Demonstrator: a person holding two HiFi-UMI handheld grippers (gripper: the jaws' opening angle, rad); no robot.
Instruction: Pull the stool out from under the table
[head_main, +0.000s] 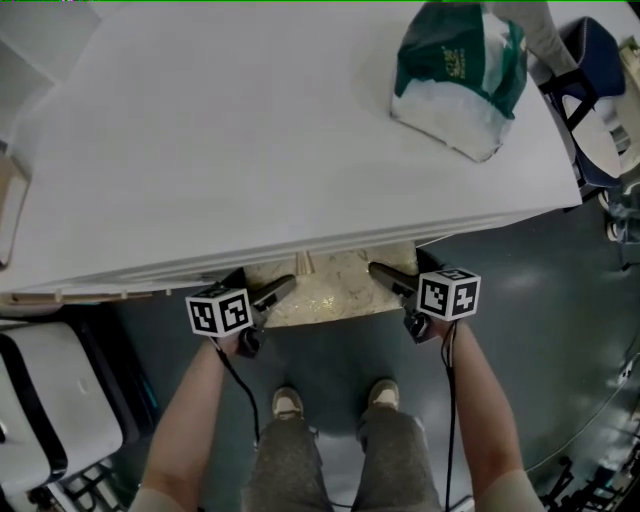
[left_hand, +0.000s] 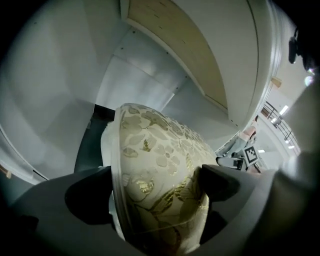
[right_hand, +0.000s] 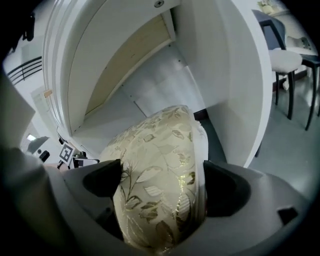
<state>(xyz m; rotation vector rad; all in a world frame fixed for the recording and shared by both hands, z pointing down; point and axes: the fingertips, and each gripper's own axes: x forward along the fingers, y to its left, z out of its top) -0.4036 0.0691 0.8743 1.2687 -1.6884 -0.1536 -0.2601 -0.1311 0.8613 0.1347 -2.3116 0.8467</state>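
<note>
The stool's cream, gold-leaf patterned seat (head_main: 335, 285) pokes out from under the white table (head_main: 250, 150) at its near edge. My left gripper (head_main: 285, 288) is at the seat's left side and my right gripper (head_main: 380, 272) at its right side, both pointing inward and down. In the left gripper view the cushion (left_hand: 160, 150) fills the gap of the left gripper (left_hand: 157, 187), whose jaws stand wide on either side of the seat's edge. The right gripper (right_hand: 162, 182) straddles the cushion (right_hand: 155, 150) the same way. The stool's legs are hidden.
A green and white bag (head_main: 460, 75) lies on the table's far right. A white case (head_main: 50, 390) stands on the dark floor at my left. My feet (head_main: 287, 402) are just behind the stool. Chairs (right_hand: 285, 60) stand off to the right.
</note>
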